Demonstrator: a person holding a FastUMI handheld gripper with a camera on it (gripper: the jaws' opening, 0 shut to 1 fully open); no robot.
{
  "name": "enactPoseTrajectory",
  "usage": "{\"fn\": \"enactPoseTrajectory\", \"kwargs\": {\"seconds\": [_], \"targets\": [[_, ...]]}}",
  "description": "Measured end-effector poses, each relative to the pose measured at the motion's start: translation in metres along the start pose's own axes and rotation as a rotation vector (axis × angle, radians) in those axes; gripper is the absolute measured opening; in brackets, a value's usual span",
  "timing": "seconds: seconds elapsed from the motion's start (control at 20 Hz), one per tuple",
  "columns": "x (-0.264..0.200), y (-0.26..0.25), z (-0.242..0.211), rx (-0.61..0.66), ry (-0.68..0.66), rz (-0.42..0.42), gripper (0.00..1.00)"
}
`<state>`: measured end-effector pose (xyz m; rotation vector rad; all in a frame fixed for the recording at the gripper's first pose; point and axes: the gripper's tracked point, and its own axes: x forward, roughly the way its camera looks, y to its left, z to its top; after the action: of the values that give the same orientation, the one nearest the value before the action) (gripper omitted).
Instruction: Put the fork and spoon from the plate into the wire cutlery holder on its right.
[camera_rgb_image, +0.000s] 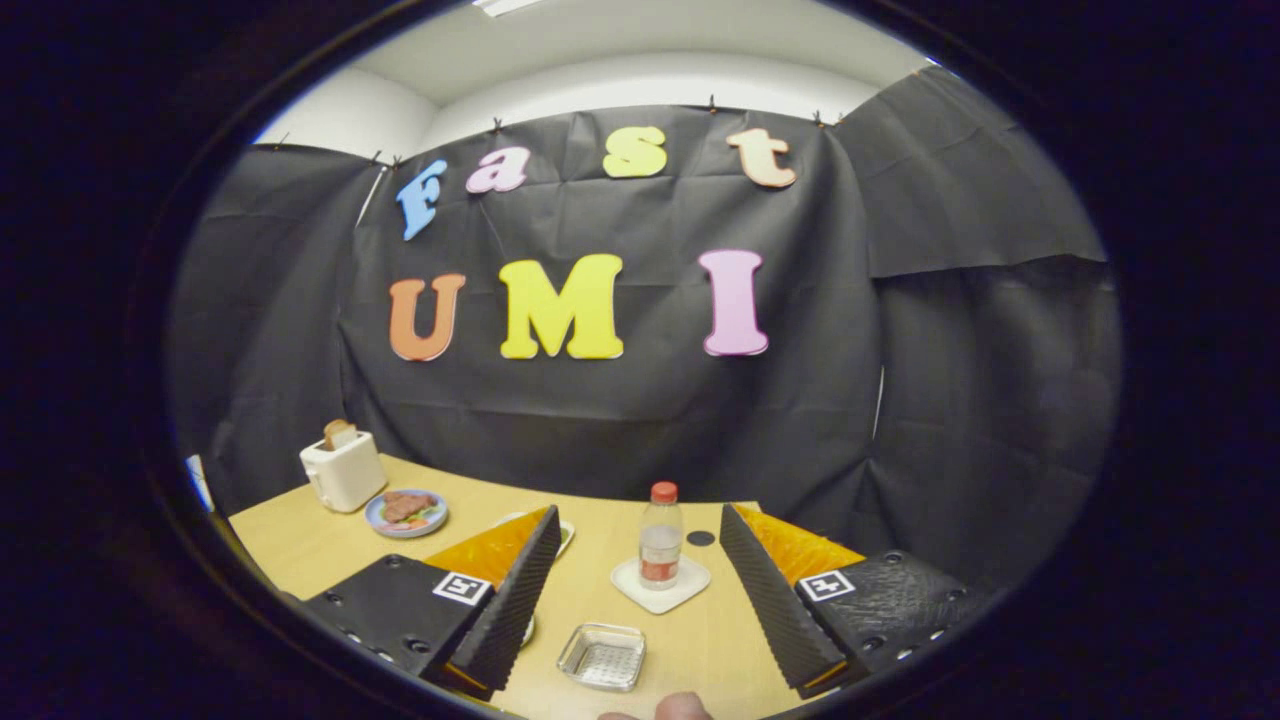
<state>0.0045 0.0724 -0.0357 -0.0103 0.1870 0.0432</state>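
Gripper (635, 590) fingers stood wide and empty above the table (300, 545); no cutlery grasped, so task looked unstarted.

Wire cutlery holder (601, 657): a small, square, silvery mesh basket with raised sides. It sits upright on the wooden table, near me, between my fingers and closer to the left one. Its interior looks empty.

Plate (566, 537): pale, lying to the left of the holder and largely hidden behind my left finger.

My gripper (640, 512) has its fingers spread wide, gripping nothing.
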Motion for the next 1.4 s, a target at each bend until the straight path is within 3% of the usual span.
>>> {"fn": "enactPoseTrajectory", "kwargs": {"seconds": [0.2, 0.65, 1.05, 1.25, 1.4], "targets": [[0.011, 0.043, -0.028, -0.058, 0.129, 0.071, 0.96], [0.015, 0.141, -0.133, -0.076, 0.598, 0.184, 0.96], [0.01, 0.163, -0.237, -0.055, 1.054, 0.203, 0.95], [0.02, 0.164, -0.269, -0.034, 1.158, 0.182, 0.75], [0.023, 0.165, -0.286, -0.018, 1.22, 0.182, 0.42]]}}
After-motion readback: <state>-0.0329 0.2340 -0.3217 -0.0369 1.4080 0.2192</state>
